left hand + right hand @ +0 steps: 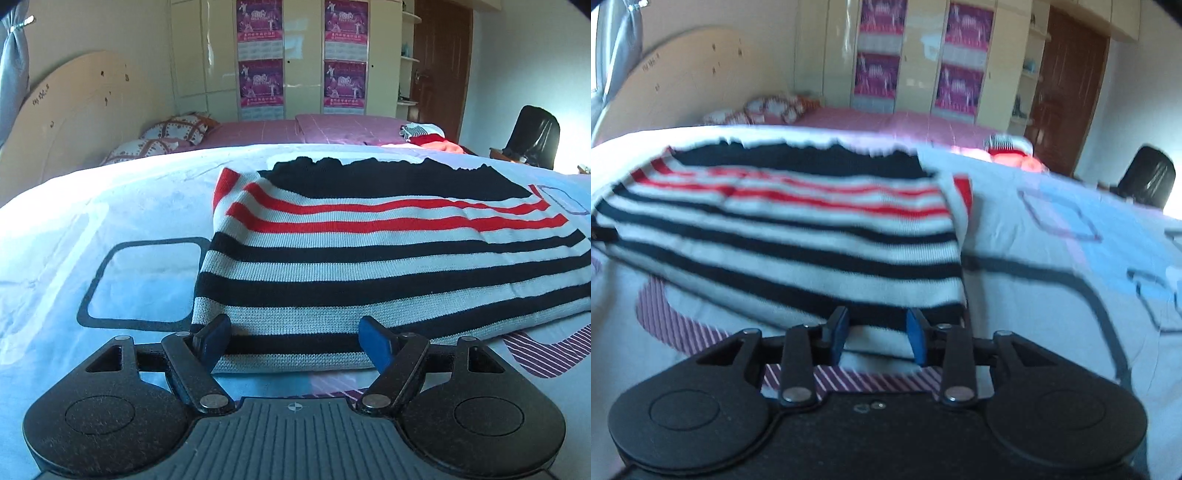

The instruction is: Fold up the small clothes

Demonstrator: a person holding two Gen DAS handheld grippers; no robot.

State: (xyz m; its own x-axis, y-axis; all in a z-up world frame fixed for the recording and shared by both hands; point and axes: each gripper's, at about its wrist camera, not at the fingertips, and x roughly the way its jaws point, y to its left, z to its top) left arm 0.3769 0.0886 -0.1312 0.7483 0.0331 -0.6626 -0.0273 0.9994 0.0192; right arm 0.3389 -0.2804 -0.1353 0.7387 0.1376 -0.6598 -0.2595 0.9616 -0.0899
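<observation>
A knit sweater (369,254) with black, white and red stripes lies flat on the pale blue bed sheet (74,221). My left gripper (295,341) is open, its blue fingertips (218,338) straddling the sweater's near left hem. In the right wrist view the same sweater (798,236) fills the left and middle, blurred. My right gripper (877,338) is open with a narrower gap, its blue fingertips (916,339) on either side of the sweater's near right corner, which looks slightly raised.
Other clothes (428,138), red and striped, lie at the far right of the bed. Patterned pillows (173,131) sit by the headboard (74,110). A black chair (535,134) stands at the right, with a wardrobe (295,55) and a door (439,66) behind.
</observation>
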